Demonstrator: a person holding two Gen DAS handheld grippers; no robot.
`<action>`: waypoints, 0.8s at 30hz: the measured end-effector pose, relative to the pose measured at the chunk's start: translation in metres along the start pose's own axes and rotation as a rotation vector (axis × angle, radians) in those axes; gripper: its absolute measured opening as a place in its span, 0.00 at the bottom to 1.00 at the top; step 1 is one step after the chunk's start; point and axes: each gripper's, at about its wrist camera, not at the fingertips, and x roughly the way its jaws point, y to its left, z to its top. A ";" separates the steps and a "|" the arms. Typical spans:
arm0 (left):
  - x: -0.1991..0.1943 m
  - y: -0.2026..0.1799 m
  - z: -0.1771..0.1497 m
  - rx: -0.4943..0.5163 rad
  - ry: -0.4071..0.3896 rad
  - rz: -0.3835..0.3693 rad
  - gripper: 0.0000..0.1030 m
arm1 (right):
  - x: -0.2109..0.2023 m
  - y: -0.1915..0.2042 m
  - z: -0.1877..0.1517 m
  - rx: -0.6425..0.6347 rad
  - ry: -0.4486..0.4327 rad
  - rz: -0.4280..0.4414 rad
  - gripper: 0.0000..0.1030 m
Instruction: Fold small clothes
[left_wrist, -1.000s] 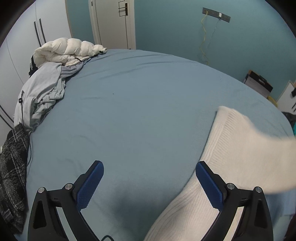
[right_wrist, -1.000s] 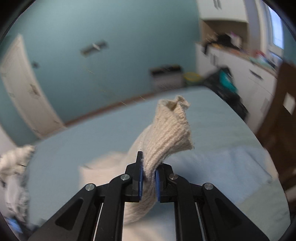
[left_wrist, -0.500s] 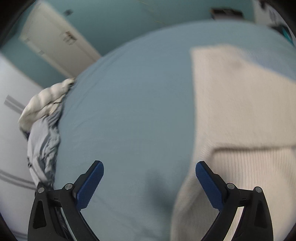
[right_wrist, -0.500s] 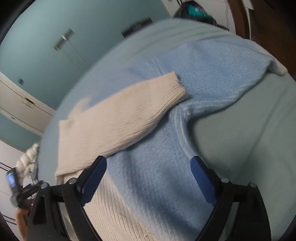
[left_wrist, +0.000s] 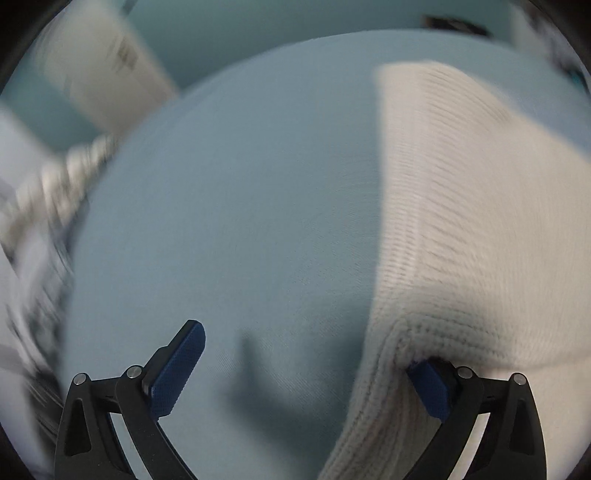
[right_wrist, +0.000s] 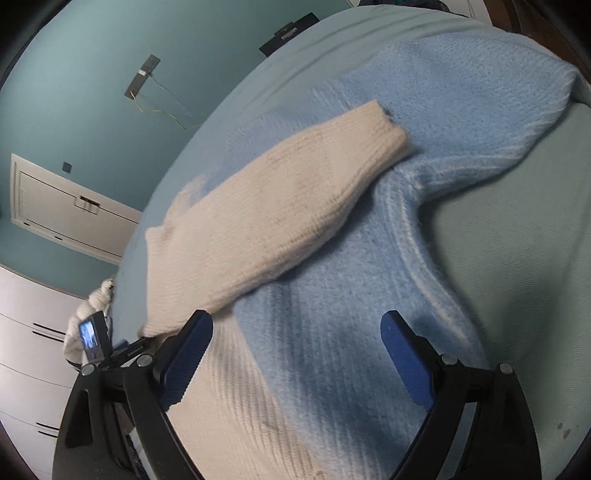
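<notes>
Change since earlier frame: cream sweater (right_wrist: 266, 206) sleeve, pinched upright in the right gripper (right_wrist: 295, 369) a second ago, now lies flat across the blue sweater (right_wrist: 424, 122); both views have tipped down toward the bed (left_wrist: 240, 203).
Right gripper: pitched steeply downward, low over the blue sweater; jaws have just been opening and stand wide apart, pads pressing on nothing, blue knit beneath the gap.
Left gripper (left_wrist: 306, 373): pointed steeply down at the bed; jaws spread wide, left pad over bare sheet, right pad partly tucked under the cream sweater's ribbed fold, no pinch.
Cream sweater: body on the bed to the right in the left wrist view, sleeve folded over the blue sweater.
Blue sweater: spread on the bed, partly under the cream one.
Bed: light blue sheet.
Room: teal wall (right_wrist: 92, 92), white door (right_wrist: 66, 210), white drawers (right_wrist: 26, 332); left wrist view's edges are motion-blurred.
</notes>
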 end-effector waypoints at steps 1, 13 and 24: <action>0.004 0.011 0.000 -0.056 0.022 -0.034 1.00 | -0.004 0.001 0.004 -0.005 -0.005 0.005 0.88; 0.033 0.066 -0.023 -0.250 0.121 -0.041 1.00 | 0.007 -0.026 0.038 0.176 0.070 0.226 0.87; -0.058 0.026 -0.026 -0.038 -0.041 0.009 1.00 | 0.057 -0.025 0.062 0.191 0.104 0.232 0.10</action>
